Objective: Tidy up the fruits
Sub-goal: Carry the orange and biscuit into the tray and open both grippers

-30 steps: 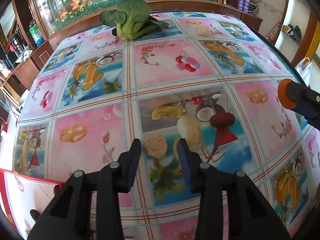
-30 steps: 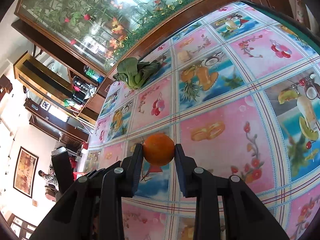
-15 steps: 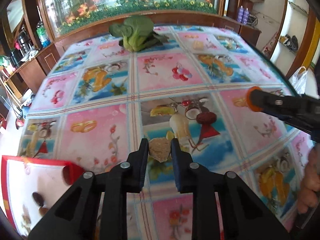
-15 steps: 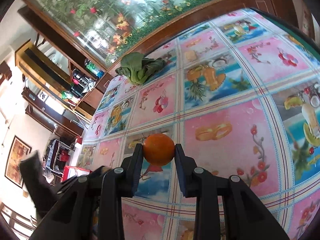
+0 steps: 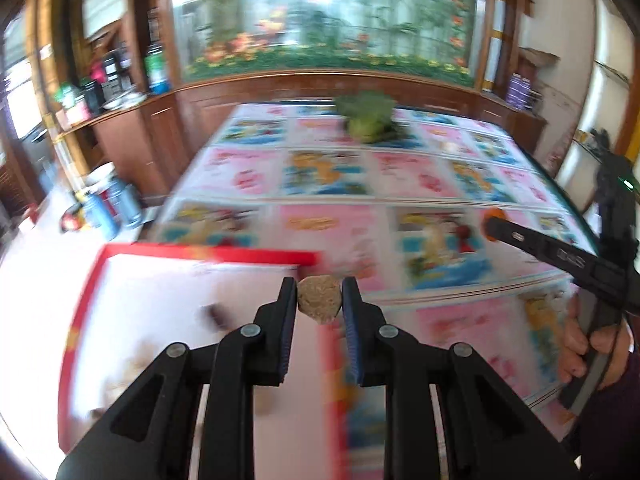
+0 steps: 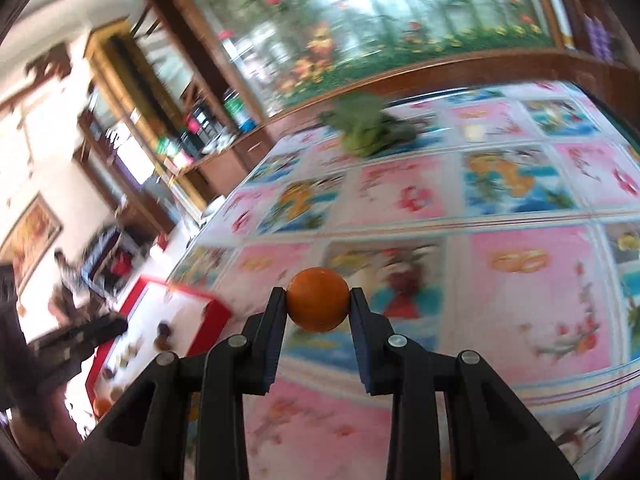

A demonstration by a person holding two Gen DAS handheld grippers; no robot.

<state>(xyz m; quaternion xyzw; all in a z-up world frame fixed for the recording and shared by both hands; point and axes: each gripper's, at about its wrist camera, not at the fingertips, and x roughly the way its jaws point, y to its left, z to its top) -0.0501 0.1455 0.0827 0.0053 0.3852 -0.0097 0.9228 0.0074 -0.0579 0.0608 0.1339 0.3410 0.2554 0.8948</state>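
Observation:
My left gripper [image 5: 319, 300] is shut on a small rough tan fruit [image 5: 319, 299] and holds it in the air over the right edge of a red-rimmed white tray [image 5: 216, 257]. Several small dark and tan pieces lie blurred inside that tray. My right gripper [image 6: 318, 300] is shut on a round orange [image 6: 318, 298], lifted above the fruit-patterned tablecloth [image 6: 532, 300]. From the right wrist view the tray [image 6: 214, 314] sits at the lower left. In the left wrist view the right gripper [image 5: 493, 227] reaches in from the right with the orange at its tip.
A leafy green vegetable [image 5: 370, 118] lies at the far end of the table. A small dark red fruit [image 5: 464, 233] rests on the cloth at centre right. A hand [image 5: 580, 344] grips the right tool. Wooden cabinets and cluttered shelves [image 5: 100, 92] stand at the left.
The left gripper closed on the tan fruit, lifted it and carried it left over the tray. The right gripper swung left with the orange, bringing the tray into its view.

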